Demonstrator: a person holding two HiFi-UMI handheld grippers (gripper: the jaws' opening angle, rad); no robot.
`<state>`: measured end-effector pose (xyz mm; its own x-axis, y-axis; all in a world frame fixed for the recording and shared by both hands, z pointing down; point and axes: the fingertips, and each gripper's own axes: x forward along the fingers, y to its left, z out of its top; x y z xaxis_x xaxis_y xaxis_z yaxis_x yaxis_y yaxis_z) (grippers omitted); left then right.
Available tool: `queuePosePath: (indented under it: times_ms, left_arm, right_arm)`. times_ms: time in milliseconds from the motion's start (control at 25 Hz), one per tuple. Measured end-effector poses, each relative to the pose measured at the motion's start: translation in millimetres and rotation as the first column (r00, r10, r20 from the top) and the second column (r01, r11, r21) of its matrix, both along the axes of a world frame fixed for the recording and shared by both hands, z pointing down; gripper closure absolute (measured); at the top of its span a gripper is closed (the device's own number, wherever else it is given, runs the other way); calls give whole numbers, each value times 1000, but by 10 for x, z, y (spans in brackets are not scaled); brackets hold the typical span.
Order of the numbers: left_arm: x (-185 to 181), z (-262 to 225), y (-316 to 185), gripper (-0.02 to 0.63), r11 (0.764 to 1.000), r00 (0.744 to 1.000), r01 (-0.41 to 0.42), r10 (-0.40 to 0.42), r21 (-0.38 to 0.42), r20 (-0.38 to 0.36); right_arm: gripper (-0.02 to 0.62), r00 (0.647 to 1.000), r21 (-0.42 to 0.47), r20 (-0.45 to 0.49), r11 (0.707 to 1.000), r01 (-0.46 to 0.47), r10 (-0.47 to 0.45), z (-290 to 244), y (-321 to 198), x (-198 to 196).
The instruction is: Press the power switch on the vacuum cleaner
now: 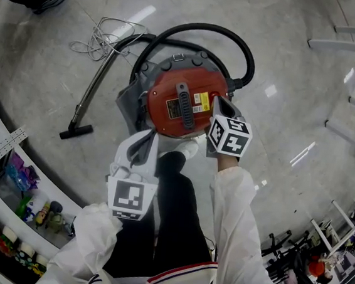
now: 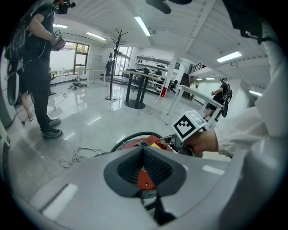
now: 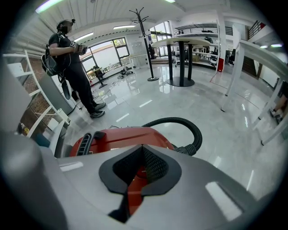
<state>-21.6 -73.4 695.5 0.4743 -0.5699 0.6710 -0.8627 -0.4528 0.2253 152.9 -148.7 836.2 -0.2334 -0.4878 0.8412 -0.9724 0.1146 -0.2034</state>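
Looking down, we hold the right gripper [image 1: 220,102] with its jaws pressed together and empty, its tip at the right edge of the red vacuum cleaner [image 1: 168,106] in the upper middle of the frame. Our left gripper [image 1: 147,139] is also closed on nothing and hangs near the cleaner's lower-left edge. Shelves [image 1: 2,146] at lower left hold small colourful items.

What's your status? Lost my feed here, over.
Left gripper, right gripper both shut, empty. Right one at edge of red vacuum cleaner; contact unclear. Hose loops behind, out of the way.
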Motion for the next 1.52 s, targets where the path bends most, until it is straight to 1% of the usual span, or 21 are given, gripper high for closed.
queuePosePath:
  times_ms: [400, 640, 1520]
  left_arm:
    - [-22, 15, 8, 606, 1000, 1000, 5, -5, -2, -3]
    - [-1, 81, 12, 606, 999, 1000, 14, -15, -52, -26]
    - [62, 41, -3, 606, 999, 1000, 0, -1, -44, -21]
  right_arm:
    - [595, 1000, -7, -23, 1000, 16, -16, 25, -9, -5]
    - [595, 999, -5, -38, 1000, 29, -29, 22, -19, -21]
    - [595, 999, -16, -36, 1000, 25, -25, 33, -48, -35]
